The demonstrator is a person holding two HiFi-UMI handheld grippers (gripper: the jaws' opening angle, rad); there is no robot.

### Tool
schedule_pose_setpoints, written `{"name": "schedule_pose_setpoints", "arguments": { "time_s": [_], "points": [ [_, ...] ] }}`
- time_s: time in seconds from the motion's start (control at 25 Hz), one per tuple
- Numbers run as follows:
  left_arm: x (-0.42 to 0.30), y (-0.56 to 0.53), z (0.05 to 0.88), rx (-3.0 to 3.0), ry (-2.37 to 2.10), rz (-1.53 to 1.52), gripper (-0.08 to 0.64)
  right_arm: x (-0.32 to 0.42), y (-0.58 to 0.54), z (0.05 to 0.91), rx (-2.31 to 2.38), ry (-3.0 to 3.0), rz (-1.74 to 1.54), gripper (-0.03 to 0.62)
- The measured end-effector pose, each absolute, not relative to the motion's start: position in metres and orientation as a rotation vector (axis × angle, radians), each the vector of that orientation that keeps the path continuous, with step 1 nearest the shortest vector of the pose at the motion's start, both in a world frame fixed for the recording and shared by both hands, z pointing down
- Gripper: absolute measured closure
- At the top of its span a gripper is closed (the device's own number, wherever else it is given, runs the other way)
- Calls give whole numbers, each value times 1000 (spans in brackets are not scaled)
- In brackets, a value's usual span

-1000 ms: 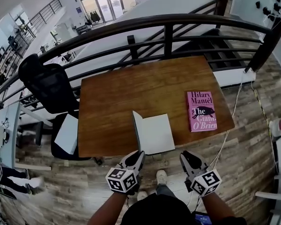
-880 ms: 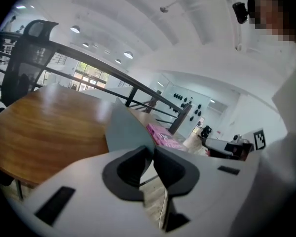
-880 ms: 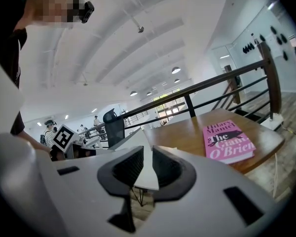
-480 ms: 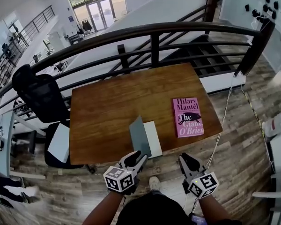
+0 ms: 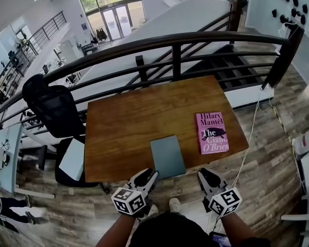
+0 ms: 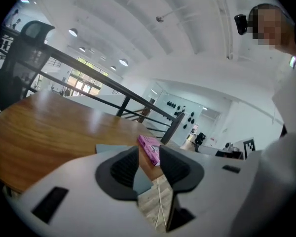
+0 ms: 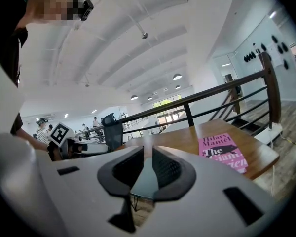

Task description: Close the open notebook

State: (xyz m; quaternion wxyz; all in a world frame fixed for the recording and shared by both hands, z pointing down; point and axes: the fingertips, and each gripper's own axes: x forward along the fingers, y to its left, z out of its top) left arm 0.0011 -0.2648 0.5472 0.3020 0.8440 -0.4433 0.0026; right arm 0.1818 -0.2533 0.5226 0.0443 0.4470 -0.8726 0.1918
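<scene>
The notebook (image 5: 167,156) lies flat on the wooden table (image 5: 139,117) near its front edge, grey-blue cover up, and it is closed. My left gripper (image 5: 150,175) hangs just off the table edge by the notebook's near left corner and touches nothing. Its jaws have just been opening and stand apart with nothing between them; in the left gripper view (image 6: 149,154) the notebook (image 6: 111,148) lies ahead. My right gripper (image 5: 202,175) hovers off the edge to the notebook's right, jaws a narrow gap apart and empty. In the right gripper view (image 7: 148,157) the notebook (image 7: 144,179) shows through that gap.
A pink paperback (image 5: 212,133) lies on the table's right side. A black office chair (image 5: 51,104) with a white sheet (image 5: 72,158) on its seat stands at the left. A dark railing (image 5: 175,40) runs behind the table. A white cable (image 5: 247,138) hangs at the right edge.
The notebook's raised cover has swung over to the right and now lies flat, so the notebook is closed. The left gripper has let go, opened and drawn back from the table edge.
</scene>
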Motion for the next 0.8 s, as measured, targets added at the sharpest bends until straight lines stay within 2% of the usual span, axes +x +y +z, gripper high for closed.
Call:
{"name": "schedule_pose_setpoints", "arguments": {
  "time_s": [0.32,0.8],
  "points": [
    [-74,-260,508,2359,-1378,20,505,138,-258,497,1388,-2714,500,568],
    [-166,-252,460,2287,-1508,-256,528,111,-266,457,1477,-2743,405,594]
  ]
}}
